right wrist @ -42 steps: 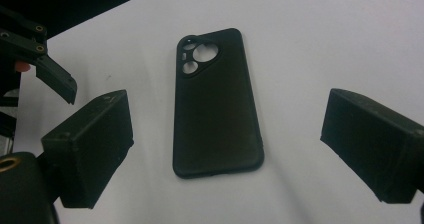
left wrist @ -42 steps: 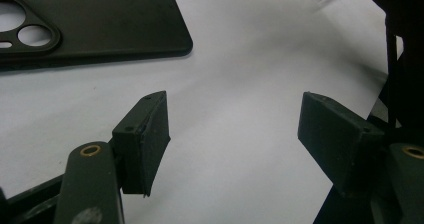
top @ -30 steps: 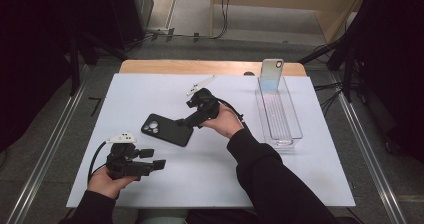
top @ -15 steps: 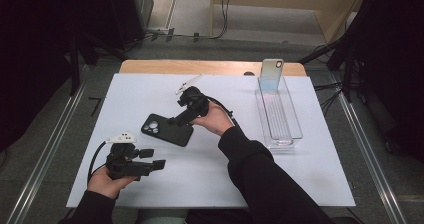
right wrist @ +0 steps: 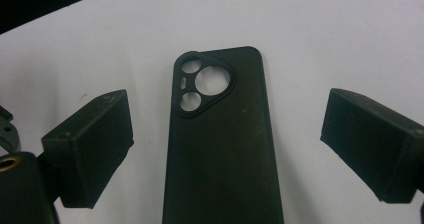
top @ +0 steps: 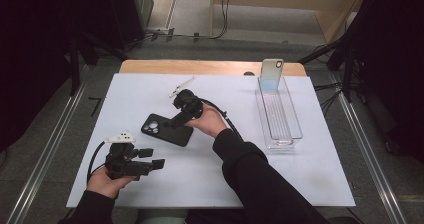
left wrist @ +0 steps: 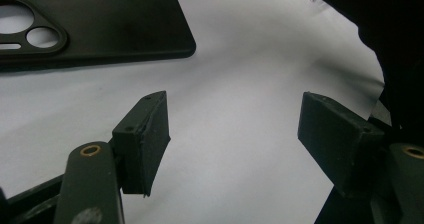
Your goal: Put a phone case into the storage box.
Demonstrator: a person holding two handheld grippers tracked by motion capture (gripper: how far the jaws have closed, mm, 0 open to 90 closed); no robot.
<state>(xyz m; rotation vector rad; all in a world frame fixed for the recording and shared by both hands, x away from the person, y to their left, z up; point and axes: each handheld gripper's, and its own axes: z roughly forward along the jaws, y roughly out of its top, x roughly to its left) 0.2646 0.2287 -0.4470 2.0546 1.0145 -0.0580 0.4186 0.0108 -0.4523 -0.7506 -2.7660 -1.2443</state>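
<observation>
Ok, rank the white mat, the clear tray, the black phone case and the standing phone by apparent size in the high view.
1. White mat
2. Clear tray
3. Black phone case
4. Standing phone

The case and the phone look close; the phone stands farther from the camera, so that order is unsure.

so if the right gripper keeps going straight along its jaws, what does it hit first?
Most likely the black phone case: it lies centred between the open jaws of the right gripper, flat on the white table. Remaining gap is unclear.

Black phone case cut off at left gripper view's top-left edge; lower end cropped in right gripper view.
</observation>
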